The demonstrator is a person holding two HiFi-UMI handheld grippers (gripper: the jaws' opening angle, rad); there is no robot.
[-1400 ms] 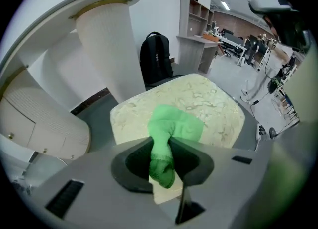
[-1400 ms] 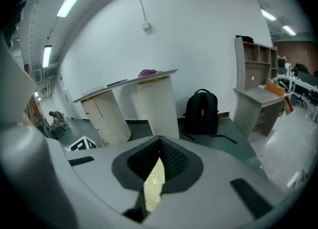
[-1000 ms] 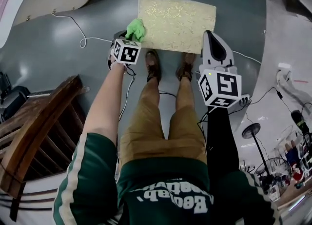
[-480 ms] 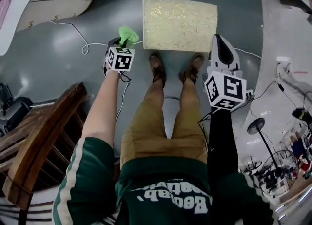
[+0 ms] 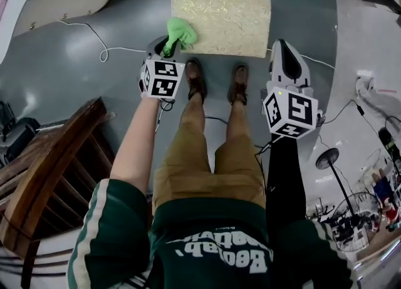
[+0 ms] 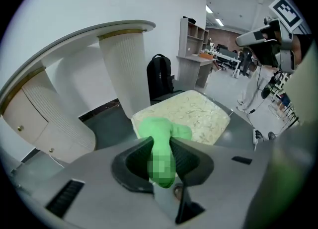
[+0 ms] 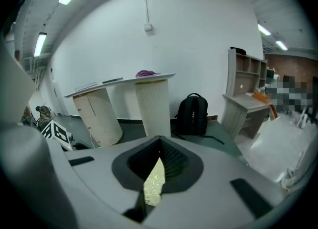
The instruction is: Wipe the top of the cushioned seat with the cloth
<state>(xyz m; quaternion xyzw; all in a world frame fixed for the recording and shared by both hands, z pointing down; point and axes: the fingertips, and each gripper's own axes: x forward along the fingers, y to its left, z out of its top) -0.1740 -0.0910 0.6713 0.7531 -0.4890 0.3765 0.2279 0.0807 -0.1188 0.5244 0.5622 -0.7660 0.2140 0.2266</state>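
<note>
From above, the left gripper pinches the soft green cloth over a corner of the bumpy yellow seat. The right gripper is pressed together. Only the gripper views show a black backpack.

Blurred: cloth inside left hand-held gripper; seat corner hidden under cloth.

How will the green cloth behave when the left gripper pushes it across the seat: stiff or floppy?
Probably floppy: the green cloth bunches into folds where the left gripper pinches it. Likely light, since one pinch carries the whole wad. Pushed over the cushioned seat, it may crumple rather than slide flat.
</note>
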